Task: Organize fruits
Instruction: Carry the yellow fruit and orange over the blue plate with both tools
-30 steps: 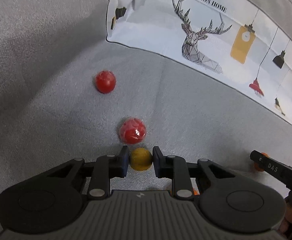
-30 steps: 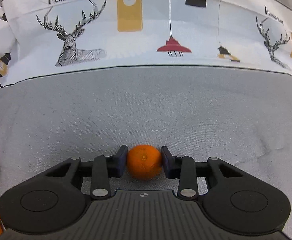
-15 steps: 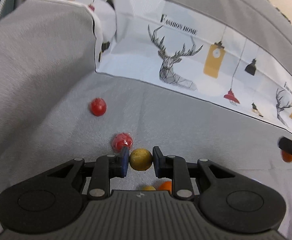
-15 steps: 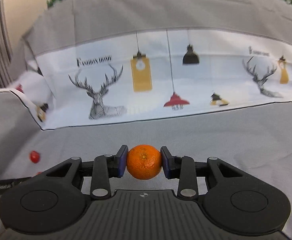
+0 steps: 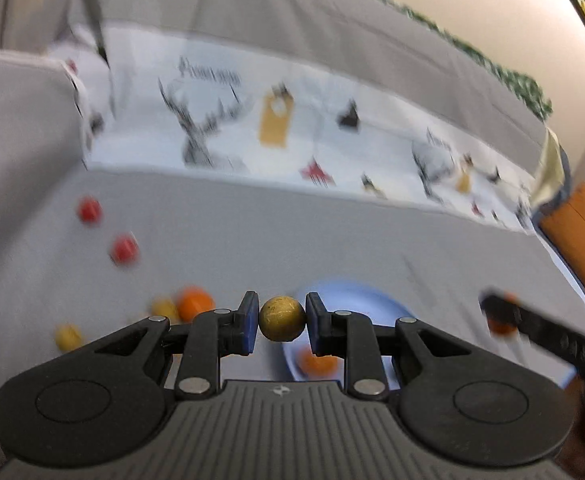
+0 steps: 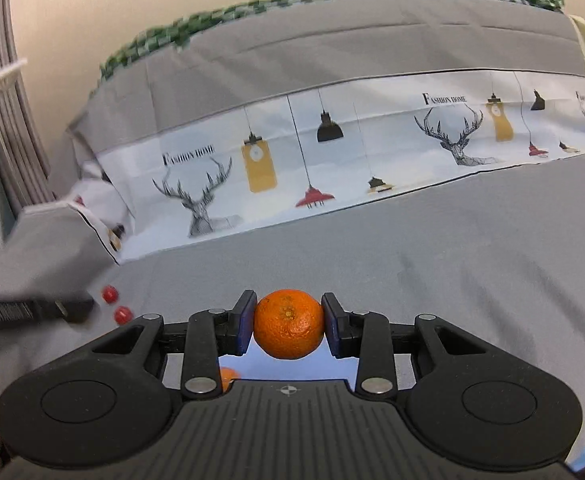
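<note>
The small round dull-yellow fruit (image 5: 282, 318) is sitting between the two blue pads of the left claw (image 5: 282, 322), which is clenching it from both sides and holding it up above the grey fabric-covered bed surface (image 5: 332, 232). Just behind it, toward 1 o'clock, the pale blue round plate (image 5: 356, 296) is lying on the bed, and one orange fruit (image 5: 317, 362) is resting in the plate, showing between the claw's linkage bars at 5 o'clock of the yellow fruit. At 9 to 10 o'clock of the held fruit, a loose orange fruit (image 5: 194, 304) and a small yellow fruit (image 5: 164, 308) are lying close together on the bed, and another small yellow fruit (image 5: 67, 336) is lying further out toward 9 o'clock. Two small red round fruits (image 5: 124, 249) are lying well apart from these, at about 10 o'clock. This view is blurred, so fine details are not clear.

In the right wrist view, the round orange mandarin (image 6: 288, 323) is being gripped firmly between the pads of the right claw (image 6: 288, 326), with its stem end facing the camera, and a piece of the pale blue plate is showing directly below it. At 9 o'clock, the two red fruits are lying on the grey bed, near the black tip of the left claw. At 12 o'clock, the white printed cloth with deer heads and hanging lamps (image 6: 332, 160) is stretching across the bed.
</note>
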Demonstrator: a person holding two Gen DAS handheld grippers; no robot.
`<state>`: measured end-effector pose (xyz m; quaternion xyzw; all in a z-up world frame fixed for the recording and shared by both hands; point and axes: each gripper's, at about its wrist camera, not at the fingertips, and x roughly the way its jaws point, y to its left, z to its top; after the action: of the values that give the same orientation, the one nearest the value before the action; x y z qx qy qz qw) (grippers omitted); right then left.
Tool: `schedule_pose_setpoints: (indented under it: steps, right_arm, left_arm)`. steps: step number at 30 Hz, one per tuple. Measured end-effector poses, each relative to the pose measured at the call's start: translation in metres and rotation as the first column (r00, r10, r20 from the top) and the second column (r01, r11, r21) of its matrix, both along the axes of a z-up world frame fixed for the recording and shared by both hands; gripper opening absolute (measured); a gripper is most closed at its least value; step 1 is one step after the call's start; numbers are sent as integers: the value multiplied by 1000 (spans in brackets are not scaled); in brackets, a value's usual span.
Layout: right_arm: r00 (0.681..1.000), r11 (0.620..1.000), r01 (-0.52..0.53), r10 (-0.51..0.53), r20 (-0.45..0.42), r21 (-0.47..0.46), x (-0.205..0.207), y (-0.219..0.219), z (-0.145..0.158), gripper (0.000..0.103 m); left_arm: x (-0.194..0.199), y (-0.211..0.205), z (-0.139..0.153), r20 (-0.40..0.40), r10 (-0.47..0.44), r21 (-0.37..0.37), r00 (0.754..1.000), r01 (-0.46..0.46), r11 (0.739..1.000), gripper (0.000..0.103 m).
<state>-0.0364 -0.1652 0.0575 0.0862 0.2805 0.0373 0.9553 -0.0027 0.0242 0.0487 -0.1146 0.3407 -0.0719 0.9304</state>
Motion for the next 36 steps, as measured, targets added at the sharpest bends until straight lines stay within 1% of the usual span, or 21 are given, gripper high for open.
schedule_pose_setpoints:
  steps: [1,3,5,8,10,12,17,20,24,28,36]
  right_arm:
    - [1000,1000,-15,15,5,-27,-1,2,-2,37]
    - [999,997,-33,31,-22,-66,2,2,-12,37]
    - [998,997,-25,21,-55,-68,8,0,-20,37]
    - [997,999,-10,6,-76,-54,16,-3,-27,37]
    - [996,999,4,-7,-89,-43,19,-4,-30,37]
    - [995,999,12,-16,-99,-35,23,-5,-32,37]
    - [994,999,18,-22,-104,-32,26,-4,-35,37]
    - [994,999,29,-33,-109,-30,28,-5,-36,37]
    - [992,999,41,-45,-117,-31,28,-6,-37,37]
    - [991,999,38,-42,-124,-35,28,-5,-38,37]
    - [991,999,13,-19,-134,-47,30,2,-40,37]
  left_arm:
    - [1,-9,-7,-21,-23,15,1000,23,1000,27]
    - [7,-25,-16,-33,-57,74,998,60,995,27]
    - [16,-32,-26,-40,-81,93,996,85,992,27]
    - [26,-35,-42,-72,-82,115,994,90,989,27]
    - [28,-35,-48,-81,-86,115,993,95,989,27]
    - [27,-35,-48,-68,-104,113,992,111,987,27]
    - [20,-41,-47,-45,-138,136,989,143,980,27]
    - [18,-43,-47,-38,-145,129,989,149,980,27]
    - [18,-45,-47,-41,-161,121,986,165,979,27]
    - [16,-51,-48,-43,-196,126,980,200,972,27]
    - [14,-61,-53,-50,-245,151,968,249,957,28]
